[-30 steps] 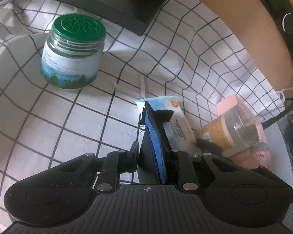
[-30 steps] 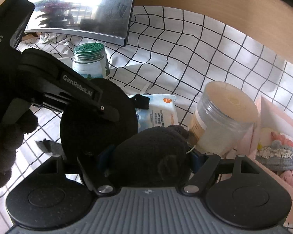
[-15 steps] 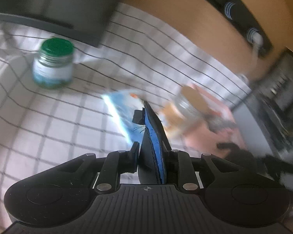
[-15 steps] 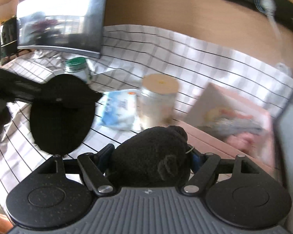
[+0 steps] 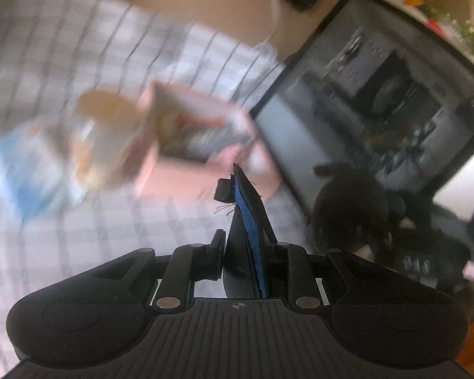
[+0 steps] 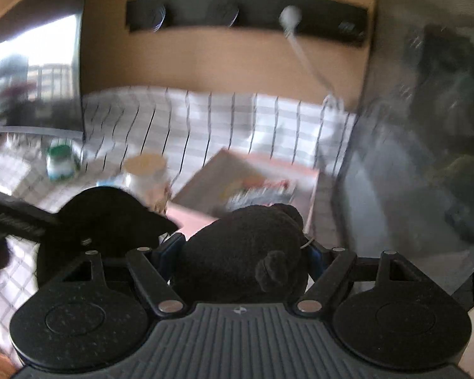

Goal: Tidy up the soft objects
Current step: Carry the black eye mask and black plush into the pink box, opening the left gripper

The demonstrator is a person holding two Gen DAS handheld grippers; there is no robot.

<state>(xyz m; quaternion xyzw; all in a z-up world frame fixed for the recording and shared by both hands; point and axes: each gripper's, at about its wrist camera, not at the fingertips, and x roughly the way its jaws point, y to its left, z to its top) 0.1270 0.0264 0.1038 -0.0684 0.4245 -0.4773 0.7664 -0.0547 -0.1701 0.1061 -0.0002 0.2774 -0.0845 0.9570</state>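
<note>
Both grippers loaded. Left gripper (image 5: 246, 246) clamps a thin black-and-blue pad (image 5: 248, 221) on edge, tip near the pink box (image 5: 186, 173) corner. Right gripper (image 6: 243, 252) grips a black plush toy (image 6: 243, 252), just short of the box's near edge. A dark monitor (image 6: 426, 142) crowds the box's right side; a jar (image 6: 147, 173) stands at its left. Checked cloth (image 6: 221, 117) beyond lies bare.

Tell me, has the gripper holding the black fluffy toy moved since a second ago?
Yes. The right gripper, shut on the black plush toy, has swung from the tan-lidded jar toward the pink box, which now lies straight ahead.
</note>
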